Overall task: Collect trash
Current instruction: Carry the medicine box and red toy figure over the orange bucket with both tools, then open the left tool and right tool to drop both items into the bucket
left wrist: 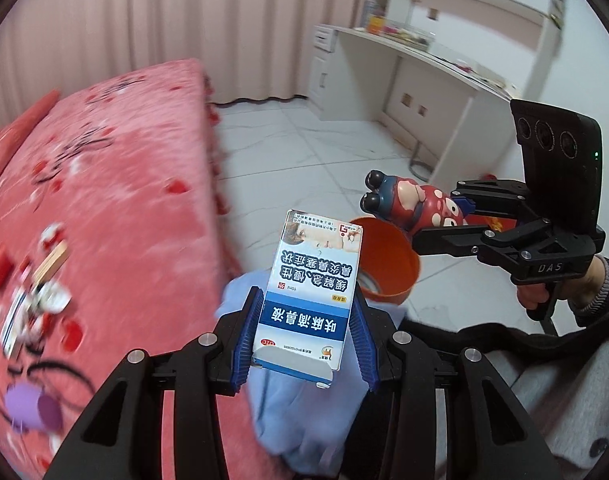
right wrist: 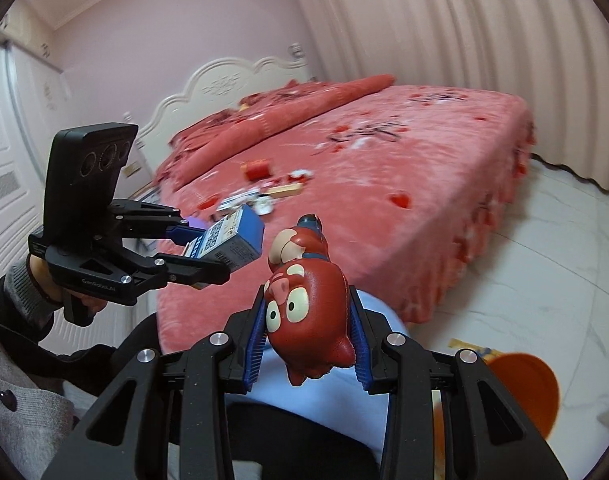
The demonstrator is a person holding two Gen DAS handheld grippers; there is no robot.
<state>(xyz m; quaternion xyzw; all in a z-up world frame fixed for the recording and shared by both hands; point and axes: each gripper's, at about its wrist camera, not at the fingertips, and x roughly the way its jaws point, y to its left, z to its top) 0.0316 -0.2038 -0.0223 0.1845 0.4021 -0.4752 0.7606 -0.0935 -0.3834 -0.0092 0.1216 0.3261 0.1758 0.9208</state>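
Note:
My left gripper (left wrist: 306, 300) is shut on a blue-and-white medicine box (left wrist: 312, 284), held in the air beside the bed and above the orange bin (left wrist: 388, 264) on the floor. It also shows in the right wrist view (right wrist: 212, 256) with the box (right wrist: 232, 244). My right gripper (right wrist: 306, 312) is shut on a red pig toy (right wrist: 308, 316), also held up. In the left wrist view the right gripper (left wrist: 444, 220) and the toy (left wrist: 412, 204) hang just above the bin's far rim. The bin (right wrist: 524, 392) shows low at the right wrist view's right.
A bed with a pink cover (right wrist: 384, 168) carries several small scraps and boxes (right wrist: 264, 188), also in the left wrist view (left wrist: 36, 292). A light blue cloth (left wrist: 304, 400) lies under my left gripper. A white desk (left wrist: 424, 80) stands across the tiled floor (left wrist: 304, 152).

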